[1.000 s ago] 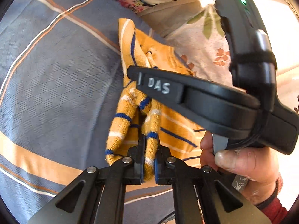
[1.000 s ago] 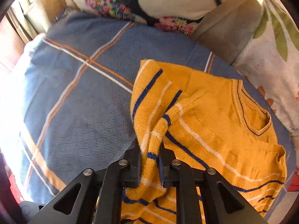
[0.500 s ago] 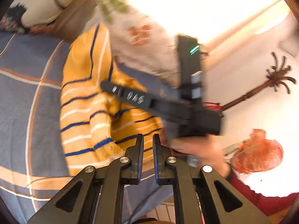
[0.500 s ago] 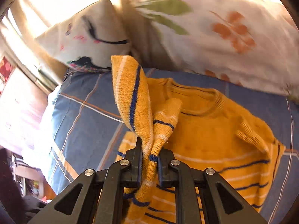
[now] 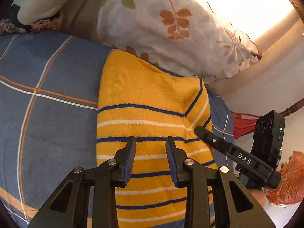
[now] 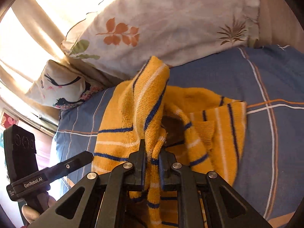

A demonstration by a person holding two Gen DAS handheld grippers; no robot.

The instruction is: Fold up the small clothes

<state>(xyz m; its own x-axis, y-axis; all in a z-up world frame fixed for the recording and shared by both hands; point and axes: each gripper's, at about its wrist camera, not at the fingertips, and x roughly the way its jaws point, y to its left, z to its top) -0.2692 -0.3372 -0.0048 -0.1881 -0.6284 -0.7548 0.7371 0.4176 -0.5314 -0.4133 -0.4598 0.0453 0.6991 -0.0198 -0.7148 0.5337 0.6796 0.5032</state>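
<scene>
Mid-fold on the bed [image 5: 47, 114]: left gripper [image 5: 150, 152], jaws just parted, has released the sweater [image 5: 148, 95]; right gripper [image 6: 152, 157] clamps a sleeve, final folds remaining.

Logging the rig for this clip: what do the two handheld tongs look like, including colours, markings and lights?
Both are matte black. The left tongs have angular linkage arms with silver rivets and blue ribbed pads. The right tongs match. Seen from the left wrist, the right unit's finger reads "DAS" beside a block with a green light; the left unit reads "GenRobot.AI".
</scene>
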